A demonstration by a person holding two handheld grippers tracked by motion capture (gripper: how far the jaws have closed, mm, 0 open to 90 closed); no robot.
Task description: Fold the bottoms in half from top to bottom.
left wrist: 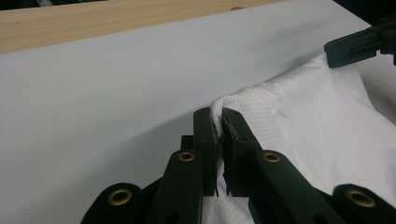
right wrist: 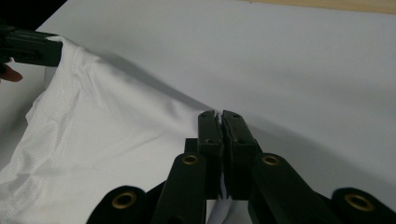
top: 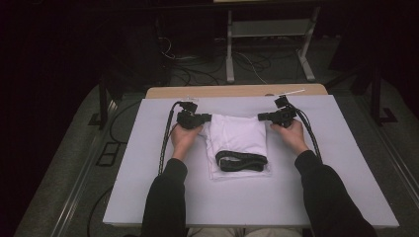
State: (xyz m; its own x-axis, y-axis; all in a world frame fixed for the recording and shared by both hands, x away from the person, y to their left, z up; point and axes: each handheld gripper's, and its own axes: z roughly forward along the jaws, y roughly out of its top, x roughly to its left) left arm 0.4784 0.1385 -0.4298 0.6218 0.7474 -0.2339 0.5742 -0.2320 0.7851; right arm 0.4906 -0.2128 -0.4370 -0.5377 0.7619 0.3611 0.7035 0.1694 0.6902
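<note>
A white mesh garment [top: 236,136] with a black collar band [top: 241,161] lies partly folded in the middle of the pale grey mat [top: 148,163]. My left gripper [top: 208,117] is shut on the garment's far left corner, and white cloth [left wrist: 261,112] bulges out between its jaws. My right gripper [top: 262,117] is shut on the far right corner, with a sliver of cloth [right wrist: 116,140] pinched at its tips. Both held corners are raised slightly off the mat. Across the cloth, the left gripper view shows the right gripper [left wrist: 357,44] and the right gripper view shows the left gripper [right wrist: 32,46].
A strip of bare wooden table [top: 237,91] runs along the mat's far edge. Beyond it stand a metal frame [top: 269,44] and loose cables [top: 197,69] on the floor. Each gripper's cable [top: 165,138] trails down the mat beside the forearm.
</note>
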